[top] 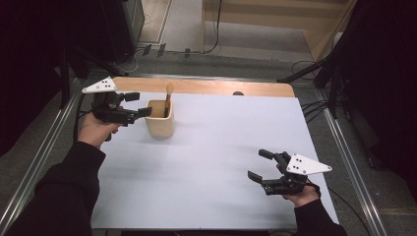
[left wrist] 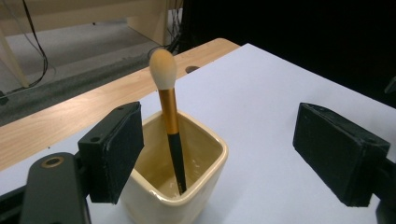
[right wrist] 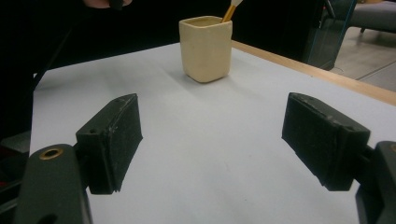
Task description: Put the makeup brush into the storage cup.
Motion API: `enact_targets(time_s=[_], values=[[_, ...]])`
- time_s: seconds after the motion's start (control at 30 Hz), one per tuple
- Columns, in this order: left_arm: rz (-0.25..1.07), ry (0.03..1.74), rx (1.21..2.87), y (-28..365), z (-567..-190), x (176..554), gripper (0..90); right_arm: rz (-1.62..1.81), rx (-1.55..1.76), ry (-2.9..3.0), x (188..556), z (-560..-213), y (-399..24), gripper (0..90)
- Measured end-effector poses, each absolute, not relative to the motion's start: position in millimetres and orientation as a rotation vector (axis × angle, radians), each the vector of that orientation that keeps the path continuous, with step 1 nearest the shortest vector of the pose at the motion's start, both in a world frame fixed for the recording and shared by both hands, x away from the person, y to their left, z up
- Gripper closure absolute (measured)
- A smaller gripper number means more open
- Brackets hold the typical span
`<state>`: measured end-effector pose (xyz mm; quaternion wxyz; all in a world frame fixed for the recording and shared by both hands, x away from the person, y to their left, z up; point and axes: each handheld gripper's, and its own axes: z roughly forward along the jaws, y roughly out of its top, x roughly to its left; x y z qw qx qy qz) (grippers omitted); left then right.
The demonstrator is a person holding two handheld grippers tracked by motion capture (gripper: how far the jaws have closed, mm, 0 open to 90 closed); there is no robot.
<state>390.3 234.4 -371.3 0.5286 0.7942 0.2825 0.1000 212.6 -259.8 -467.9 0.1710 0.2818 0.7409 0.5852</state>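
Note:
A cream square cup (top: pixel 160 119) stands on the white table sheet at the back left. A makeup brush (top: pixel 168 99) with a gold ferrule, black handle and pale tip leans inside it, head up. My left gripper (top: pixel 136 104) is open just left of the cup, level with its rim. In the left gripper view the cup (left wrist: pixel 187 186) and brush (left wrist: pixel 169 126) sit between the wide jaws with nothing touching the pads. My right gripper (top: pixel 260 164) hovers open and empty at the front right; its view looks across the sheet at the cup (right wrist: pixel 206 46).
The white sheet (top: pixel 221 142) covers a wooden table whose bare strip (top: pixel 206 86) runs along the far edge. Metal rails flank the table on both sides. Cables lie on the floor beyond, and a wooden cabinet stands at the back.

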Motion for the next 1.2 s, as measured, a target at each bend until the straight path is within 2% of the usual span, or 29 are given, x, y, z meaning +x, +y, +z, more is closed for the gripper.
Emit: enact_targets(time_s=[1.2], values=[[0.239,0.589,1.879,231.7,-414.1,313.5,15.1,1.692,0.836,2.067,212.7,-468.9,-264.9,20.6]])
